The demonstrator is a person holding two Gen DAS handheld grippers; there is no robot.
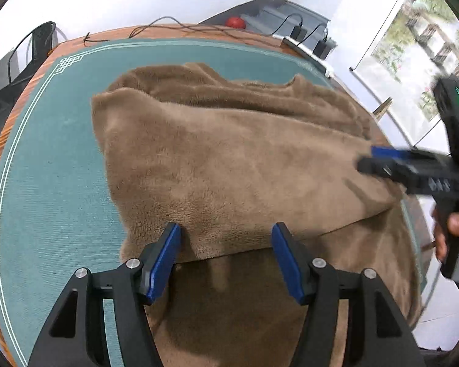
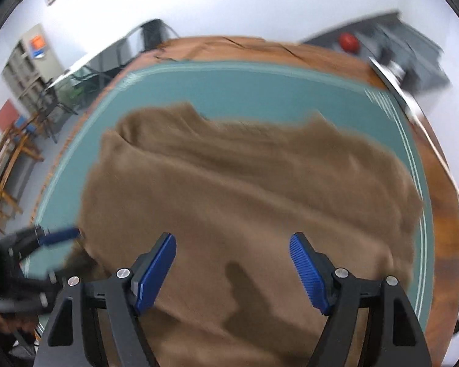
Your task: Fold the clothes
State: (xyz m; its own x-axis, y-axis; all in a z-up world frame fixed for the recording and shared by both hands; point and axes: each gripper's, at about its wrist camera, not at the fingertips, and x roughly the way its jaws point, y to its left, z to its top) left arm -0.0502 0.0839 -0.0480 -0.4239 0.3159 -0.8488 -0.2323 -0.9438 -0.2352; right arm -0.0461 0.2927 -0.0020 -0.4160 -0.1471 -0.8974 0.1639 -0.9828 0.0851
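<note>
1. My left hand-held gripper (image 1: pixel 226 238) hangs with its blue pads apart over the near hem of the fluffy tan-brown fleece garment (image 1: pixel 229 159), clamped on nothing; I judge the pads hover just above the folded edge, though contact I cannot tell.
2. My right hand-held gripper (image 2: pixel 232 250) also stands with jaws wide and empty, over the garment's near right part. The left wrist view shows it blurred at the garment's right edge.
3. The garment lies folded over itself on the teal mat with a white line border (image 1: pixel 46 183), its lower layer reaching toward me past the fold.
4. Risk: the fleece is thick and slippery in layers, so a pinch may catch only the top layer and drag the fold askew.
5. Risk: the two grippers work near each other over one cloth; a hurried sweep could knock the fold open or bump them together.
6. Beyond the garment, on the wooden tabletop (image 1: pixel 174 30), black cables (image 1: pixel 168 26) trail along the far rim, well apart from the cloth.
7. Behind the cables, a red round object (image 1: pixel 235 22) sits off the tabletop; nothing stands in the way.
</note>
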